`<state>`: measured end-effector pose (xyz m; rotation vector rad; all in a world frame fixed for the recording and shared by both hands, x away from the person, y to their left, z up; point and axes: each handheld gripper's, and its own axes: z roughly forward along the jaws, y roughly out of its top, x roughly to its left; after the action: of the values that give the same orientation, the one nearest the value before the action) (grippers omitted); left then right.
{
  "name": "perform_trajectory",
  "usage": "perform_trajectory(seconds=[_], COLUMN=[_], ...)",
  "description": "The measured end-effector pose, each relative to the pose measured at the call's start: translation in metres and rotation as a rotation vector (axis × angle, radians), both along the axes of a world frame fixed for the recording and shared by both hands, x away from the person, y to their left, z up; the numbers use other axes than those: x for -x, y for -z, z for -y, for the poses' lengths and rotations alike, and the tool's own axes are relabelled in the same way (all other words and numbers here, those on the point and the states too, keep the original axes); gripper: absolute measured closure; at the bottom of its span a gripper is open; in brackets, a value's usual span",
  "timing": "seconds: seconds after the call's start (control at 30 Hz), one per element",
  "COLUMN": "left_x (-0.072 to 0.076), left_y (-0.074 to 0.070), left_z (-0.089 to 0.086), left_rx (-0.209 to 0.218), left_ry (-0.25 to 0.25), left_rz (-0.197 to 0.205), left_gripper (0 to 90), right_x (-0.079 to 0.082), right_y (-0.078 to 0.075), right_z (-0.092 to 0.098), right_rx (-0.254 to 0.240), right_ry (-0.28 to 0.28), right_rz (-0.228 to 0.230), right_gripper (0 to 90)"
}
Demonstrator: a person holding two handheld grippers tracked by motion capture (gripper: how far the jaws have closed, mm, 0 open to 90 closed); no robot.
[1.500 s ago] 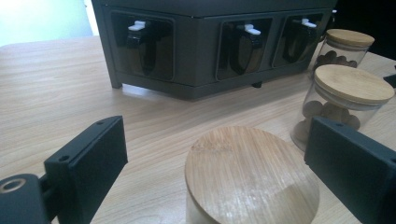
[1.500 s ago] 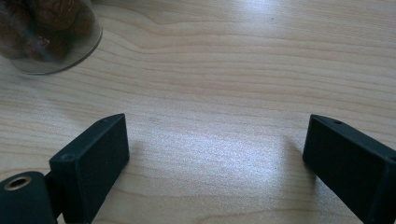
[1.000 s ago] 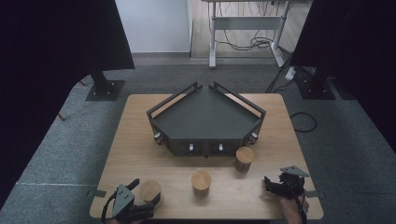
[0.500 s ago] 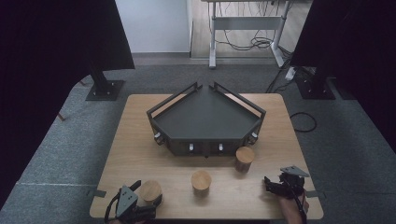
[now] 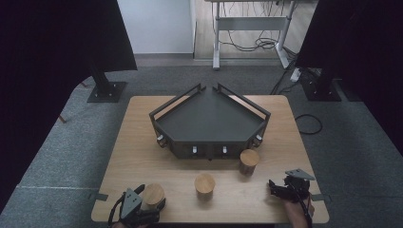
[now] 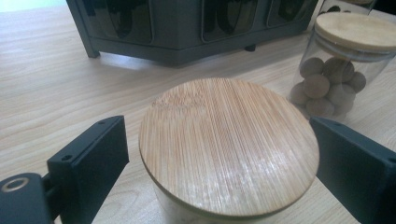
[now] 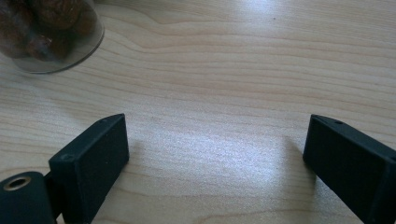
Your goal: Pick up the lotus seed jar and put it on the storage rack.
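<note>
Grasp step: left claw (image 6: pixel 219 154) straddles near-left jar (image 6: pixel 229 149) on worktop (image 5: pixel 142 156), jaws closing in, pads not yet touching lid. Right claw (image 7: pixel 217 154) released, empty. Next: clench on jar, lift toward tray (image 5: pixel 209 121).

We log left gripper (image 5: pixel 151 207): black body, two blocky matte jaws, brass-ringed hole, black trailing cable. We log right gripper (image 5: pixel 275 189): same black build, grey three-cornered top plate, cable.
</note>
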<state>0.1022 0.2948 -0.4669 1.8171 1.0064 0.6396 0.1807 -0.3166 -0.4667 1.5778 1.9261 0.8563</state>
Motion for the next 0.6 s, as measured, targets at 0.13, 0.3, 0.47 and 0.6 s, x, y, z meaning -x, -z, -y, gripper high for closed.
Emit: perform_trajectory(seconds=[0.13, 0.3, 0.47, 0.6], left_x=[-0.0023, -0.0047, -0.0071, -0.0059], left_y=[0.0005, 0.0008, 0.0011, 0.0003], left_z=[0.0004, -0.0001, -0.0044, -0.0028], left_rx=[-0.008, -0.014, -0.003, -0.014], left_ry=[0.003, 0.001, 0.018, 0.028], left_rz=[-0.013, -0.029, -0.042, -0.033], left_gripper=[8.0, 12.2, 17.1, 25.1], right_x=[0.0000, 0.0000, 0.0000, 0.0000], right_y=[0.0000, 0.0000, 0.0000, 0.0000], right_z=[0.0000, 0.0000, 0.0000, 0.0000], right_rx=[0.000, 0.000, 0.000, 0.000], right_ry=[0.000, -0.001, -0.001, -0.001], right_rz=[0.000, 0.000, 0.000, 0.000], right_gripper=[6.2, 6.1, 6.1, 6.1])
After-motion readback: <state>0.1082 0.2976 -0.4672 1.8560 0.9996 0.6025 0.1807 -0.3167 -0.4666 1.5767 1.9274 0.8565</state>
